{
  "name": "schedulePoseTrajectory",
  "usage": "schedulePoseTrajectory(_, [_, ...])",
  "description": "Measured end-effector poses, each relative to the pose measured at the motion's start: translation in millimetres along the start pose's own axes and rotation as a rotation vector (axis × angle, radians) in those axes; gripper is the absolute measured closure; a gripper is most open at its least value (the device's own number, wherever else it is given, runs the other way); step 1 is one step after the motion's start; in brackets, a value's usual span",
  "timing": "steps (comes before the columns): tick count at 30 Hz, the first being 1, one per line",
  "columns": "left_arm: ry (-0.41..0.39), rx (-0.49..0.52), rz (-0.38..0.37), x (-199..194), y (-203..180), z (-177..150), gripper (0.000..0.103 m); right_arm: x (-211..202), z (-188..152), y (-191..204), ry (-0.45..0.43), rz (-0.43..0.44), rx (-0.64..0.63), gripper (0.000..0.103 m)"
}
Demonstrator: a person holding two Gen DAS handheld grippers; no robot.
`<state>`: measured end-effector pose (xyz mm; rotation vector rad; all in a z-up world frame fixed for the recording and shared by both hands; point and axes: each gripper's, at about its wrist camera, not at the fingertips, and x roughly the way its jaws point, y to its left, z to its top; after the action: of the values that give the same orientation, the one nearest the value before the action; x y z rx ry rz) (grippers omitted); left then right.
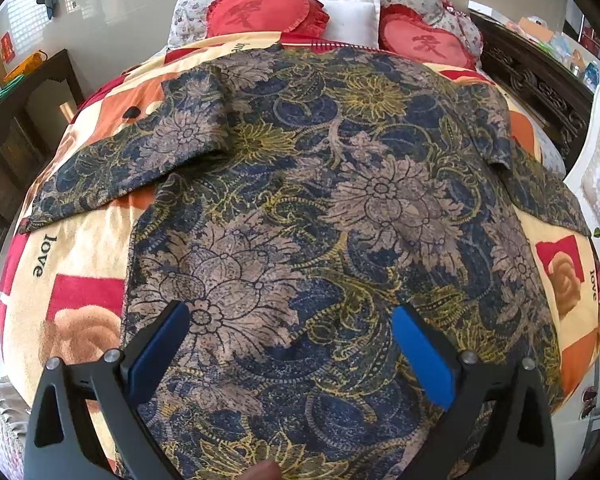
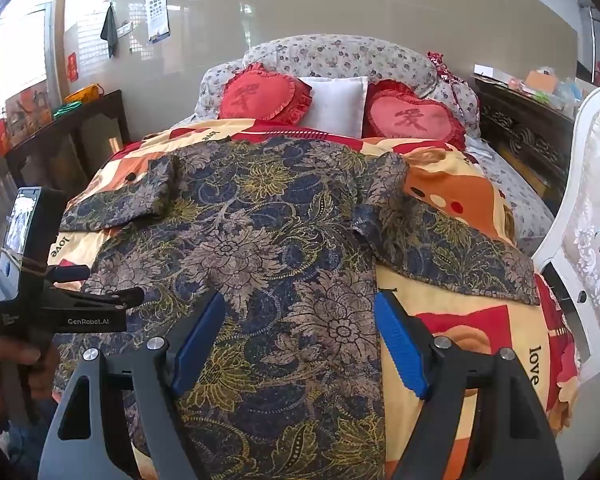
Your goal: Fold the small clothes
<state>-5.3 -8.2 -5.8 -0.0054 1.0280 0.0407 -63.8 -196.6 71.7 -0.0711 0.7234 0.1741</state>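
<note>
Nearest the left wrist camera, the left tool (image 1: 290,320) stands wide, its blue pads (image 1: 424,356) spread apart with nothing between them, poised over the lower part of the shirt (image 1: 320,208). The right wrist view also shows the left tool (image 2: 100,284) from the side, at the shirt's lower left edge, gripped by a hand (image 2: 8,364).

The right tool (image 2: 300,312) is likewise wide and holds nothing; one blue pad (image 2: 198,344) lies over the shirt (image 2: 268,248) and the other sits over the blanket (image 2: 460,320) just past the shirt's right side edge.

The shirt, a floral garment in navy, grey and gold, lies spread flat on the blanket (image 1: 68,264), hem toward the cameras and collar away. Its left sleeve (image 1: 132,160) and right sleeve (image 2: 448,252) stretch outward from the body across the blanket.

Beyond the shirt's collar end lie two red heart cushions (image 2: 260,94) (image 2: 412,118) with a white pillow (image 2: 334,100) between them, and behind those a flowered bolster (image 2: 340,56). A dark wooden cabinet (image 2: 60,148) stands off the shirt's left side, and a white chair (image 2: 592,216) off its right.
</note>
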Motion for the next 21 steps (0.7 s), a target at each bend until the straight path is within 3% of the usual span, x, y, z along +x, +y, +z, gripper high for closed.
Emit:
schedulePoseTrajectory(5, [0.000,0.000,-0.001,0.3,-1.0,-0.8,0.000,-1.1,-0.5,1.2,0.005,-0.006,-0.001,0.052])
schedulePoseTrajectory(10, [-0.002,-0.001,-0.005,-2.1,-1.4,-2.7,0.000,25.7,11.4,-5.5,0.122,-0.115,0.083,0.052])
schedulePoseTrajectory(16, [0.009,0.001,-0.001,-1.6,-0.4,-3.7,0.000,29.7,19.0,-5.1,0.148,-0.281,0.111,0.052])
schedulePoseTrajectory(21, [0.009,0.011,-0.004,-1.3,-2.6,-4.9,0.000,28.7,24.7,-5.1,0.144,-0.284,0.124,0.052])
